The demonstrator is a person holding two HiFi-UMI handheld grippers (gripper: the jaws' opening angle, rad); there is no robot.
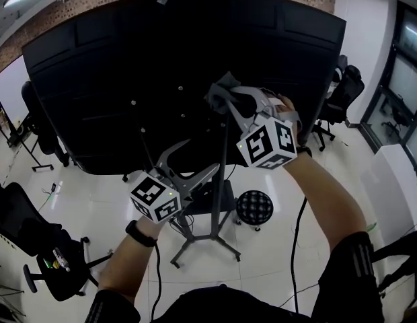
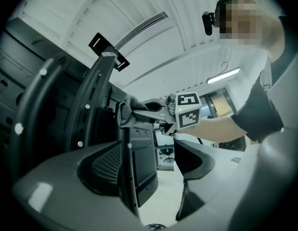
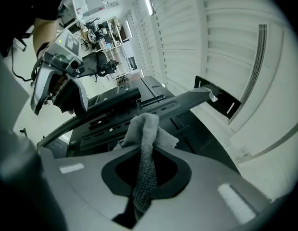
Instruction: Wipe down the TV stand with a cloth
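Note:
A big black TV (image 1: 128,79) shows its back, mounted on a grey wheeled TV stand (image 1: 222,180). My right gripper (image 1: 225,99) is shut on a grey cloth (image 1: 220,90) and holds it against the top of the stand's pole. In the right gripper view the cloth (image 3: 144,129) hangs pinched between the jaws of my right gripper (image 3: 144,170), touching the mounting bracket (image 3: 187,100). My left gripper (image 1: 200,155) is open, lower down beside the pole. In the left gripper view the pole (image 2: 125,167) stands between the spread jaws of the left gripper (image 2: 151,160), and the cloth (image 2: 127,107) shows above.
A black round stool (image 1: 254,207) stands right of the stand's base (image 1: 208,237). Office chairs sit at the lower left (image 1: 54,261) and far right (image 1: 339,96). Cables trail over the white tiled floor (image 1: 262,261).

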